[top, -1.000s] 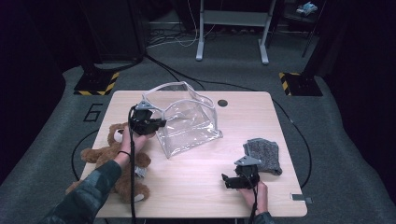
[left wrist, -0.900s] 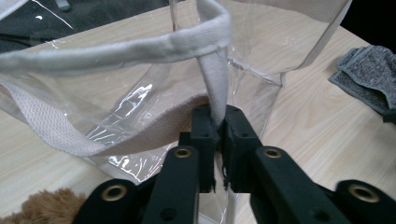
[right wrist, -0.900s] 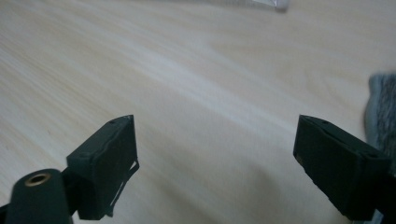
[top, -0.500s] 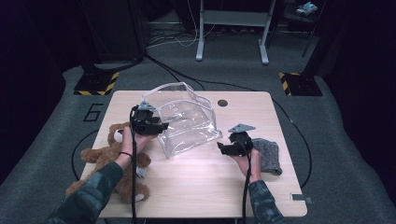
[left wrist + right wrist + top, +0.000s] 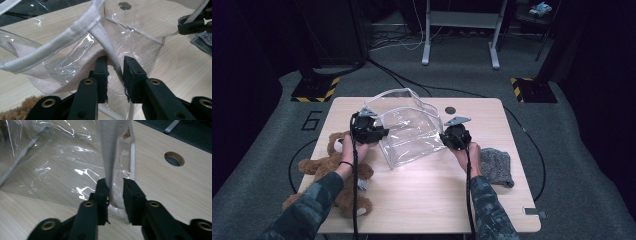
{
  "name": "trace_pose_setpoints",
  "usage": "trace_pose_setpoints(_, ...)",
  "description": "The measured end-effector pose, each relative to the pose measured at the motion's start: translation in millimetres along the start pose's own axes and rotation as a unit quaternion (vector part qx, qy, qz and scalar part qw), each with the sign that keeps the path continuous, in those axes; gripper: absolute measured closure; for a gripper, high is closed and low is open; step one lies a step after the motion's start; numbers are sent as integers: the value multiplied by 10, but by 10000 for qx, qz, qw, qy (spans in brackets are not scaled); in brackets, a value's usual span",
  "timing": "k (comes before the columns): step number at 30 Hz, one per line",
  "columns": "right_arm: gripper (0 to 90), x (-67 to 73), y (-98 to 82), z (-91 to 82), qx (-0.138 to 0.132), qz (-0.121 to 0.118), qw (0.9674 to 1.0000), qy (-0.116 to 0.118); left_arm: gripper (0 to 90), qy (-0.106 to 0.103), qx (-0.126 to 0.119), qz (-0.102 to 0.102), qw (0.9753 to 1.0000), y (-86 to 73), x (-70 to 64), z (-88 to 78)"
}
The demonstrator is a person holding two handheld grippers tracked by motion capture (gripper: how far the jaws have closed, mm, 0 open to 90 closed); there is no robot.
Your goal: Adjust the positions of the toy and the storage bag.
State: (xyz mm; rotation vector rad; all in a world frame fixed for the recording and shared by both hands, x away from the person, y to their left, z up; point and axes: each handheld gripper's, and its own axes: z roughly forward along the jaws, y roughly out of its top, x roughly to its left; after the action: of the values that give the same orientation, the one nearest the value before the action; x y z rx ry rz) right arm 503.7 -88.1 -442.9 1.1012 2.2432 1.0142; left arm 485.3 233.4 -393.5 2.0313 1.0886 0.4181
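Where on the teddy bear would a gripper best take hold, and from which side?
The teddy bear lies flat at the table's left edge beside the clear bag. Its outstretched arm or leg is probably the easiest pinch: narrow, soft, and free of the body. Come down from above.

Your clear plastic bag (image 5: 407, 131) is see-through, trimmed with white woven edging (image 5: 75, 32). It sits on a pale wood-grain table (image 5: 427, 200). Your teddy bear (image 5: 329, 170) is brown and fuzzy, and the knitted cloth (image 5: 497, 166) is mottled grey. Each hand-held gripper is black: left hand-held gripper (image 5: 379, 134), right hand-held gripper (image 5: 446, 140). Your sleeves (image 5: 484, 210) show a dark camouflage pattern.
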Motion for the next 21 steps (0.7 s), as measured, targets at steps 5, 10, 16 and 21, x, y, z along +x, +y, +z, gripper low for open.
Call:
trace_pose_setpoints(5, 869, 36, 6, -8, 8, -5, 9999, -106, 782, -51, -87, -200, 9998, 24, 19, 29)
trace_pose_setpoints(10, 872, 34, -46, -80, 13, 13, 10000, -81, 791, -109, -21, -151, 9998, 45, 55, 56)
trace_pose_setpoints(16, 871, 70, -167, -278, 95, 86, 9999, -34, 799, -274, 34, -97, 9996, 59, 15, 94)
trace_pose_setpoints(21, 871, 126, -302, -481, 159, 120, 9998, 20, 799, -482, 80, -175, 9987, 98, -23, 139)
